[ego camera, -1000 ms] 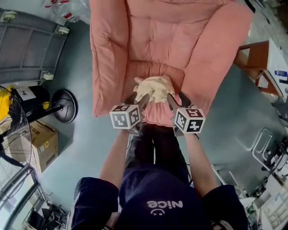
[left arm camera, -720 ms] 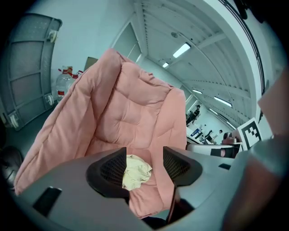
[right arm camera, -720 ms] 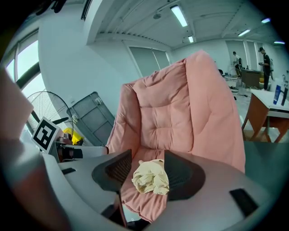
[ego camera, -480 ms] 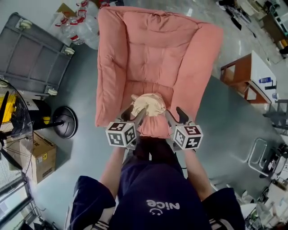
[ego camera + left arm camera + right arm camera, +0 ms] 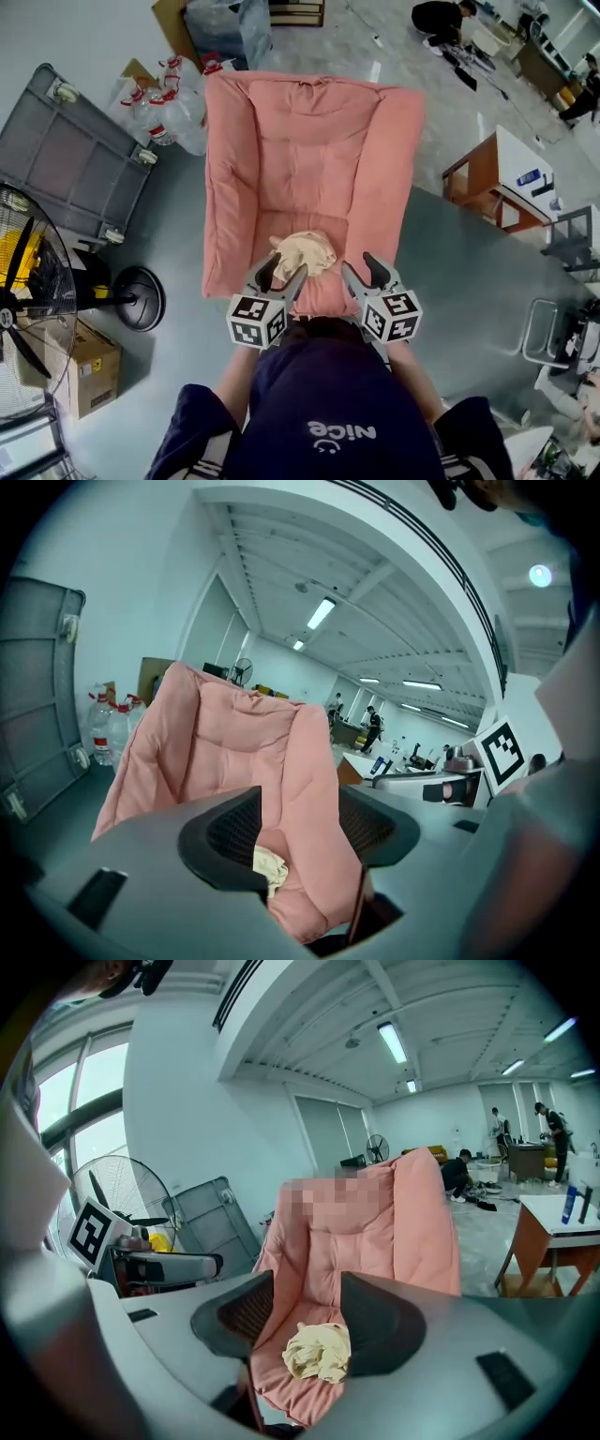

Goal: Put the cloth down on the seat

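Observation:
A crumpled cream cloth (image 5: 305, 252) lies on the front of the seat of a pink padded chair (image 5: 309, 169). It shows in the right gripper view as a loose bundle (image 5: 319, 1351) and peeks past a jaw in the left gripper view (image 5: 271, 866). My left gripper (image 5: 280, 275) is open just in front of the cloth's left side, holding nothing. My right gripper (image 5: 364, 273) is open at the seat's front right, clear of the cloth.
A grey cart (image 5: 66, 159) and plastic bottles (image 5: 164, 103) stand left of the chair. A floor fan (image 5: 37, 309) and a cardboard box (image 5: 89, 370) sit at the left. A wooden table (image 5: 497, 183) is at the right. People sit far back (image 5: 441, 19).
Both grippers have let go of the cloth and drawn back toward me. The cloth now rests on the seat, and my head has pulled back, showing the whole chair.

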A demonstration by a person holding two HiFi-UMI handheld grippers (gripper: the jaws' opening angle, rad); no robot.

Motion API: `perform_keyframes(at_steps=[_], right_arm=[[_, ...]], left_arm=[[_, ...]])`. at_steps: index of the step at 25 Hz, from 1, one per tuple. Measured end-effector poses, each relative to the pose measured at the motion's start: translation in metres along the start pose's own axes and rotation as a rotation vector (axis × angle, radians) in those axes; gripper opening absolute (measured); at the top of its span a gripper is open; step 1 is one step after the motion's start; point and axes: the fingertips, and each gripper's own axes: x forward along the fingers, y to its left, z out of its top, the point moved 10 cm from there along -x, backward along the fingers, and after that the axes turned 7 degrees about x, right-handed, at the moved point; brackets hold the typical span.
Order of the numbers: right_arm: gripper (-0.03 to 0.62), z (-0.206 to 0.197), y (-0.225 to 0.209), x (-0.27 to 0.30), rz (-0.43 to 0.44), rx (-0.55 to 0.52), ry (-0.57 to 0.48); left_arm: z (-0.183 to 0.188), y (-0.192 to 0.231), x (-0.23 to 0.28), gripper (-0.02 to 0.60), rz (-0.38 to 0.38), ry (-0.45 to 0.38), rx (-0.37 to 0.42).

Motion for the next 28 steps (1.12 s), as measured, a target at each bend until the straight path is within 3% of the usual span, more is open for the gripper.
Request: perform_keyframes(at_steps=[8, 13, 22, 28], right_arm=[[0.207, 0.003, 0.016, -0.05, -0.016, -0.017, -0.09], [0.207, 0.003, 0.021, -0.075, -0.044, -0.021, -0.154], [0.207, 0.0, 0.025, -0.085, -0.084, -0.064, -0.171], [0.195, 0.003, 0.03, -0.084, -0.069, -0.105, -0.186]], left_arm=[[0.023, -0.026, -0.036, 0.267, -0.015, -0.123, 0.024], [0.029, -0.034, -0.051, 0.267, -0.035, -0.141, 0.063], [0.026, -0.042, -0.058, 0.267, -0.054, -0.151, 0.087], [0.029, -0.038, -0.061, 0.184, -0.014, -0.169, 0.102]])
